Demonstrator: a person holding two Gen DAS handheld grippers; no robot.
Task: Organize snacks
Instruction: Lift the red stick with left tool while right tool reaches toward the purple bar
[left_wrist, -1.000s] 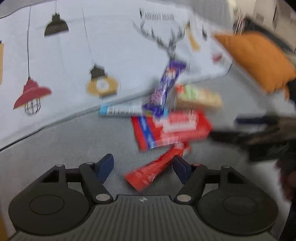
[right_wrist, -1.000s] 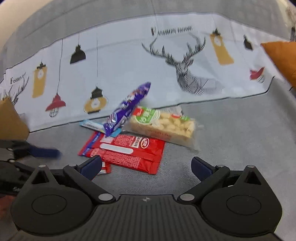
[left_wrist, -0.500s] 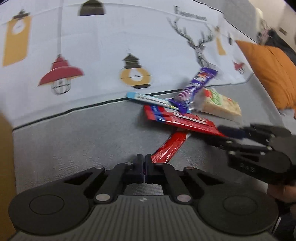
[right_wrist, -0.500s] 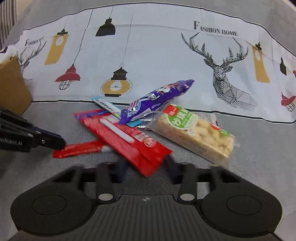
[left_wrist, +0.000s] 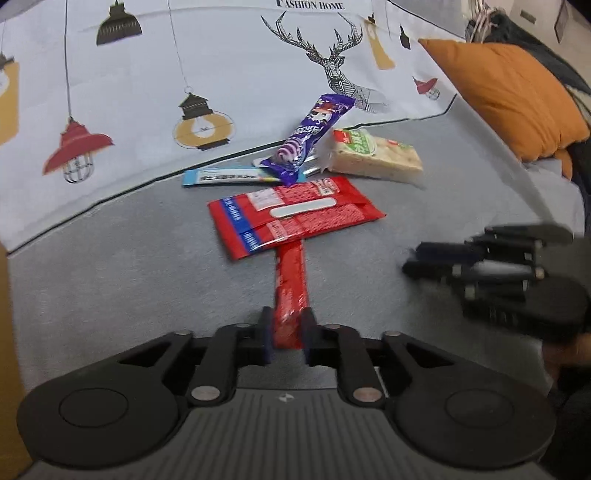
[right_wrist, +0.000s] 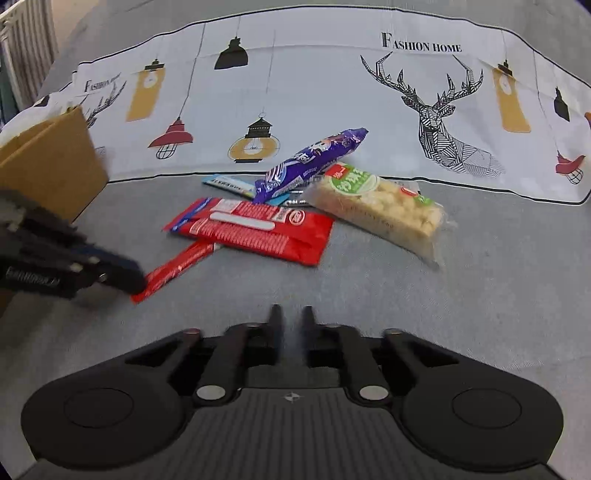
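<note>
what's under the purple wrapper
The purple wrapper lies across a blue-and-white packet and a silver-edged one, leaning by the rice-puff bar. How far those packets reach beneath it is covered.

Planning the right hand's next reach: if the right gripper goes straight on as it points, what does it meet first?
Probably bare grey cushion, then the wide red packet's near edge; depth is uncertain. The right gripper holds nothing, its jaws opening slightly.

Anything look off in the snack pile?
No spills or damage. The snacks lie in a loose heap: the purple bar rests tilted across the blue stick, and the big red pack overlaps the thin red stick.
</note>
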